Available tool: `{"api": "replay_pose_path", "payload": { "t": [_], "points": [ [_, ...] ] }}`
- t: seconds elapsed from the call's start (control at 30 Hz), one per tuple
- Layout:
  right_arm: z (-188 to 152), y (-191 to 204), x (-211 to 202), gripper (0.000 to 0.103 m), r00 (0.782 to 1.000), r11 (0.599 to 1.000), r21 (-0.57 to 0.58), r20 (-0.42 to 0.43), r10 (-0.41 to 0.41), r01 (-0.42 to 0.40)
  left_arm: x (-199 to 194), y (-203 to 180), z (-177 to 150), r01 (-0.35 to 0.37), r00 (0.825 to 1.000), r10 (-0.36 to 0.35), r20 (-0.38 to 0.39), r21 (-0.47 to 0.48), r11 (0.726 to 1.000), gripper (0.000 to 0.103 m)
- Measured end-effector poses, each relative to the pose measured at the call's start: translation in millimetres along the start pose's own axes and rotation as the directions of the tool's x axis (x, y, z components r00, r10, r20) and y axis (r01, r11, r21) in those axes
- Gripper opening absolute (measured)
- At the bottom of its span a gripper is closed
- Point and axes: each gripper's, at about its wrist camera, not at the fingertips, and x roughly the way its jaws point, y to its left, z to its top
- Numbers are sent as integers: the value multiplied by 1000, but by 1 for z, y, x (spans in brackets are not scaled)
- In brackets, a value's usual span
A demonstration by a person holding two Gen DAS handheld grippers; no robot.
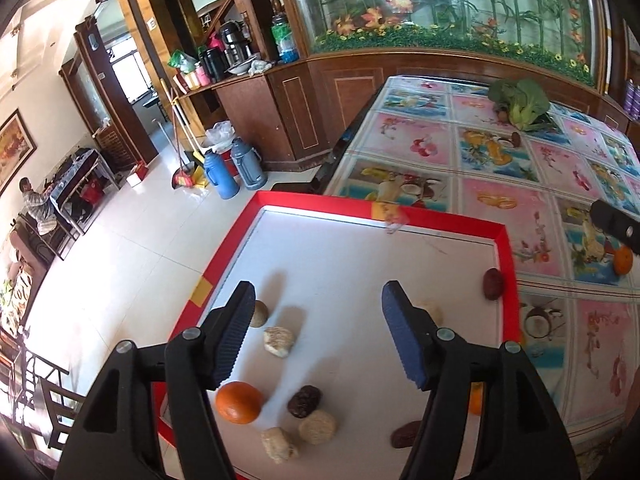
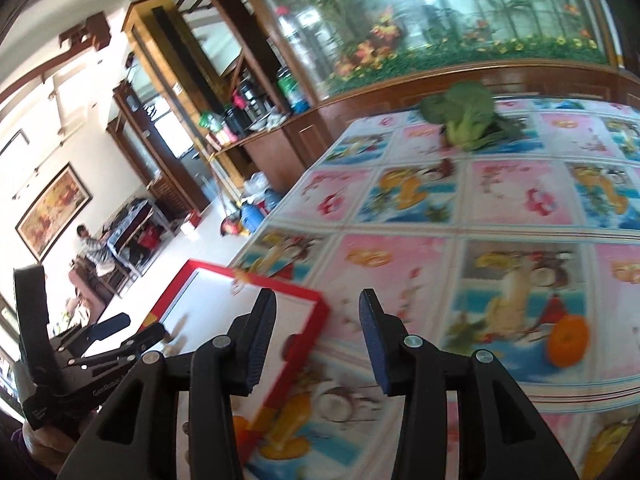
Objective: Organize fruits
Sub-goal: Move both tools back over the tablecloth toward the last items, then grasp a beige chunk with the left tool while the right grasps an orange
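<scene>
- Left gripper (image 1: 318,332) over the red-rimmed tray (image 1: 505,258), jaws spread wide, nothing between the blue pads, angled down at the white floor of the tray.
- Already gathered in the tray: an orange (image 1: 239,402) by the near-left pad, a dark wrinkled date (image 1: 305,401) beside it, pale rough lumps (image 1: 279,341) scattered around, another dark date (image 1: 493,283) against the far-right rim.
- Looks like sorting by collection: tray parked at the table corner, so loose pieces end up inside it.
- Right gripper (image 2: 318,342) above the tray's edge and the patterned tablecloth (image 2: 516,196), jaws partly apart, empty.
- Still out on the cloth: a loose orange (image 2: 568,341) to the right, the likely next target.
- Green leafy vegetable (image 2: 464,114) far back on the table, well apart from the tray.
- Right view blurred, finer detail there not readable.
</scene>
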Motion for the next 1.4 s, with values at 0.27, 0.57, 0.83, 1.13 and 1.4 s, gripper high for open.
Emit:
{"api": "replay_pose_path", "payload": {
  "t": [0.27, 0.57, 0.83, 1.13, 1.4],
  "points": [
    [16, -72, -45, 44, 991, 990, 94, 72, -110, 103, -8, -36, 8, 22, 1000, -23, 10, 65, 998, 77],
    [18, -137, -78, 47, 968, 957, 173, 52, -246, 234, -7, -98, 15, 145, 989, -144, -19, 158, 977, 86],
    [5, -129, -43, 47, 964, 966, 61, -107, -245, 252, 9, -138, 30, 209, 978, -202, -56, 186, 960, 86],
    [-6, -121, -20, 47, 941, 958, -22, -183, -285, 286, 6, -168, 30, 253, 967, -248, -52, 246, 936, 86],
    [-9, -116, -17, 34, 943, 968, -39, -218, -252, 250, 6, -200, 34, 303, 952, -302, -54, 319, 898, 86]
  ]
}}
